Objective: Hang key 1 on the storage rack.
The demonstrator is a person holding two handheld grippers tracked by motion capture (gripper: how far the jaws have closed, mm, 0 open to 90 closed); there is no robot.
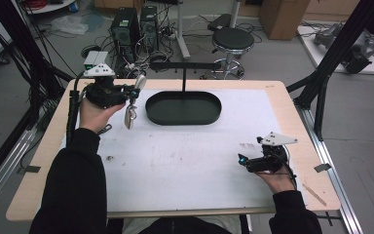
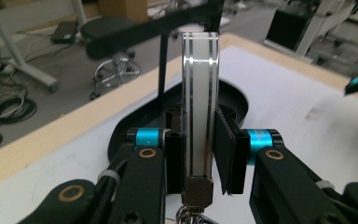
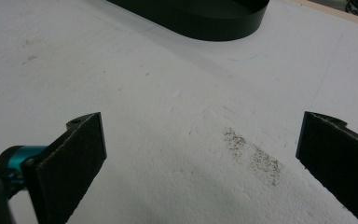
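White table covering (image 1: 185, 161): a white strap-like item (image 2: 200, 102), possibly a watch band, is clamped by the left gripper (image 2: 200, 158); right gripper (image 3: 200, 154) is spread; no lettering is legible.

Glossy white-and-metal watch strap (image 2: 200, 102), matt black tray (image 1: 183, 108), rough white mat (image 1: 185, 161), wood-edged table (image 1: 292, 112).

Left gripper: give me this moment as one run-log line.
left gripper: shut on white strap, raised above table | black stand tray: beside it | right gripper: open, low over table
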